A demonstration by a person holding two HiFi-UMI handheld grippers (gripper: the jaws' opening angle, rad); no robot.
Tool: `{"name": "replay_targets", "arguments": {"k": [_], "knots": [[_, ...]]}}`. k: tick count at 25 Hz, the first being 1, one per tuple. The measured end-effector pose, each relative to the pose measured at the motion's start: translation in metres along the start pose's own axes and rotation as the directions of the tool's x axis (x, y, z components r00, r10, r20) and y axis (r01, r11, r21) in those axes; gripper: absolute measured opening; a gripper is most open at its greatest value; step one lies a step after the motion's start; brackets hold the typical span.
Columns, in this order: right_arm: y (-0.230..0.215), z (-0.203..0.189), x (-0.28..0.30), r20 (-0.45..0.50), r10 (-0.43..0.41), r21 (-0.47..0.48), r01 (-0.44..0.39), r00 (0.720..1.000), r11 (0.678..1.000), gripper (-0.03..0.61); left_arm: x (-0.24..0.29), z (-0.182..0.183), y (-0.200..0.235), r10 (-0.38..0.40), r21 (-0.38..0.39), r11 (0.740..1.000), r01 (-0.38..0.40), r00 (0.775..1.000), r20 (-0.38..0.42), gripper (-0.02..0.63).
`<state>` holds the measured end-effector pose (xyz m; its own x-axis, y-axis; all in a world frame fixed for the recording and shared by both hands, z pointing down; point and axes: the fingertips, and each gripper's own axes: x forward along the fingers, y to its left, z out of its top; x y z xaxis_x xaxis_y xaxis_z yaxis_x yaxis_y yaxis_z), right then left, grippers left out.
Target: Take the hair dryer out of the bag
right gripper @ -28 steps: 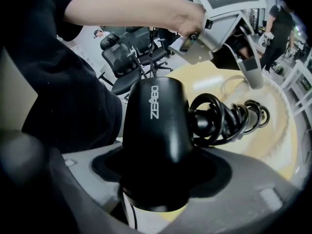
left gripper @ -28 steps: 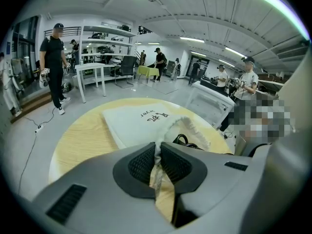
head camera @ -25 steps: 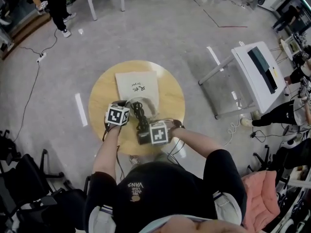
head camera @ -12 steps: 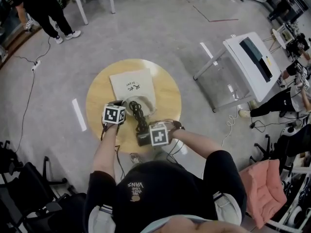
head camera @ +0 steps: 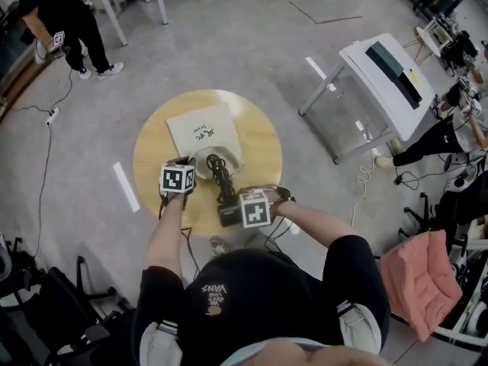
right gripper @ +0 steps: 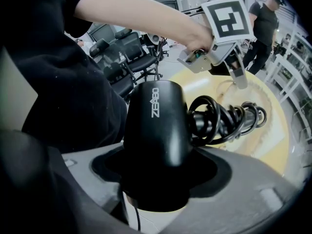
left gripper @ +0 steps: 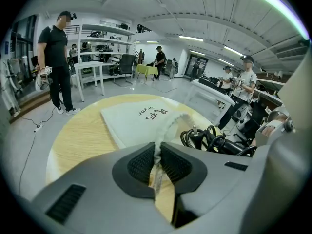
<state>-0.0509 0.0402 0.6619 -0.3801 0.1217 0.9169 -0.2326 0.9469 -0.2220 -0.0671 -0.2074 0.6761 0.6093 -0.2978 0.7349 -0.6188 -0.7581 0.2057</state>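
A black hair dryer (right gripper: 158,130) with its cord (right gripper: 229,118) wound round the handle sits between the jaws of my right gripper (right gripper: 158,179), which is shut on its barrel. In the head view the hair dryer (head camera: 223,193) lies out of the bag, over the near part of the round wooden table (head camera: 156,147). The white cloth bag (head camera: 202,132) with dark lettering lies flat on the table. My left gripper (left gripper: 157,162) is shut on the bag's mouth edge (left gripper: 158,147), pinching the cloth. The bag (left gripper: 139,121) stretches away from those jaws.
A white folding table (head camera: 385,82) stands to the right of the round table. A person (head camera: 61,21) stands at the far left near a cable on the floor. A pink cushion (head camera: 419,288) and office chairs (head camera: 46,311) are close behind me.
My right gripper has drawn the hair dryer a little toward me and to the right, away from the bag's mouth. The left gripper has stayed put on the bag.
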Motion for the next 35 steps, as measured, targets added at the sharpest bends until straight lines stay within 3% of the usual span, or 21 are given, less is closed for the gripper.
{"name": "replay_targets", "arguments": {"k": [6, 15, 22, 35], "knots": [[0.004, 0.0, -0.008, 0.029, -0.033, 0.025, 0.033, 0.999, 0.999, 0.35, 0.002, -0.003, -0.01, 0.001, 0.057, 0.998, -0.001, 1.0, 0.002, 0.069], [0.001, 0.003, -0.015, 0.051, -0.076, 0.044, 0.074, 0.996, 0.996, 0.35, -0.001, -0.014, -0.023, -0.06, 0.064, 0.996, 0.058, 0.998, 0.025, 0.124], [0.001, 0.007, -0.017, 0.063, -0.094, 0.057, 0.09, 0.994, 0.994, 0.35, -0.013, -0.02, -0.025, -0.062, 0.072, 0.996, 0.058, 0.997, 0.051, 0.127], [-0.002, 0.018, -0.035, 0.131, -0.18, 0.096, 0.169, 0.975, 0.981, 0.35, -0.057, 0.0, -0.031, -0.03, 0.124, 0.992, 0.001, 0.973, 0.228, 0.123]]}}
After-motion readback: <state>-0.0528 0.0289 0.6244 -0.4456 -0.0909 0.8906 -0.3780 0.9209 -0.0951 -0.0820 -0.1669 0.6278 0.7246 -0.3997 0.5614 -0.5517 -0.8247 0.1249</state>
